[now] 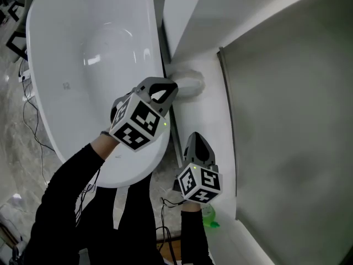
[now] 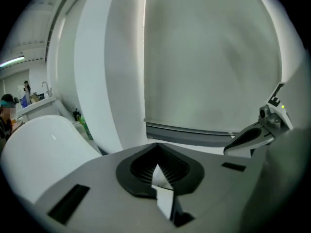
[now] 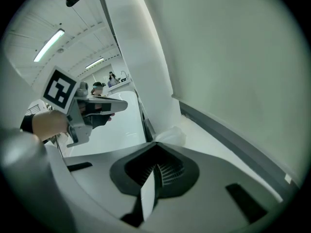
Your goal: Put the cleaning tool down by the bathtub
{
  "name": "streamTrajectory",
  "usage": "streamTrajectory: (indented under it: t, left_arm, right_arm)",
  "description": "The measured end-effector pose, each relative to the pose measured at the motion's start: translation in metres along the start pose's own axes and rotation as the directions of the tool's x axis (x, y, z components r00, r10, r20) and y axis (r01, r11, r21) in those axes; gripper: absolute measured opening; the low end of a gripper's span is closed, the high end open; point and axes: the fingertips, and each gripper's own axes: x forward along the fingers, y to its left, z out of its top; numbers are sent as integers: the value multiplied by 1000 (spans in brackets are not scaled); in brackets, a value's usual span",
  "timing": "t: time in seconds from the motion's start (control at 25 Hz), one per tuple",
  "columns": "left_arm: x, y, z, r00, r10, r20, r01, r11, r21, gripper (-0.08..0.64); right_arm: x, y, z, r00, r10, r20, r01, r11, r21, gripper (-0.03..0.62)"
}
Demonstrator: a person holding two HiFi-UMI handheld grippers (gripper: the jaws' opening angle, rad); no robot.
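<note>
Green object (image 1: pixel 210 221) partly behind right gripper (image 1: pixel 196 145); bathtub (image 1: pixel 66 54) beyond top edge.

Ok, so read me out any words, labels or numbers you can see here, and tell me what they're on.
No text can be read.
On the bathtub: a faint grey mark, too small to read.
On the left gripper and right gripper: black-and-white square markers, patterns only, no letters.
</note>
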Motion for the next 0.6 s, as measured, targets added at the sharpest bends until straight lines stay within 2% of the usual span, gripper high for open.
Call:
streamTrajectory:
  t: [0.24,0.6]
  left_arm:
    - [-47,-7,-10,1000,4,25,-1,993,-114,8]
    - [-114,-13,-27,999,43,5,-41,981,-192,6]
  right_arm:
    - [-7,8,15,1000,-3,19,3,1000,4,0]
    - [-25,35,27,999,13,45,-12,1000,-26,0]
